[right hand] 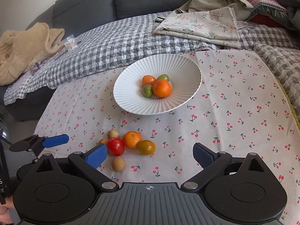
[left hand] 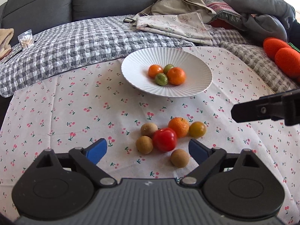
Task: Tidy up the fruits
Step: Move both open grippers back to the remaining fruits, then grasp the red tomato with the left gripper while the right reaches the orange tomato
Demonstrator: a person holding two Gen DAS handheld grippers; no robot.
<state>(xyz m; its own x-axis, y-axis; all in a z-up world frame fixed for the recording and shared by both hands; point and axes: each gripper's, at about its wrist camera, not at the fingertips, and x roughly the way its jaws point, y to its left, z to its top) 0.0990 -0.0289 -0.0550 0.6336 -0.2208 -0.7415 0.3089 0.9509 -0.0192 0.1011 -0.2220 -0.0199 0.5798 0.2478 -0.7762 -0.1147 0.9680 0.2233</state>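
Observation:
A white ribbed plate (left hand: 195, 86) (right hand: 131, 101) holds two orange fruits and two small green ones. In front of it on the cherry-print cloth lie a red tomato (left hand: 165, 139) (right hand: 115, 146), an orange mandarin (left hand: 179, 126) (right hand: 132, 139), a yellow-brown tomato (left hand: 197, 129) (right hand: 146, 147) and three small brown fruits (left hand: 144, 144) (right hand: 118, 164). My left gripper (left hand: 148, 150) is open and empty, just before this pile. My right gripper (right hand: 150, 156) is open and empty, to the right of the pile; one of its fingers (left hand: 262, 110) shows in the left wrist view.
The cherry-print cloth (left hand: 75, 103) (right hand: 234, 103) lies over a grey checked quilt (left hand: 75, 43). Folded floral fabric (left hand: 174, 26) (right hand: 202, 24), clothes and a grey sofa stand behind. Orange soft balls (left hand: 281, 54) lie at the far right. A beige blanket (right hand: 24, 45) lies at the left.

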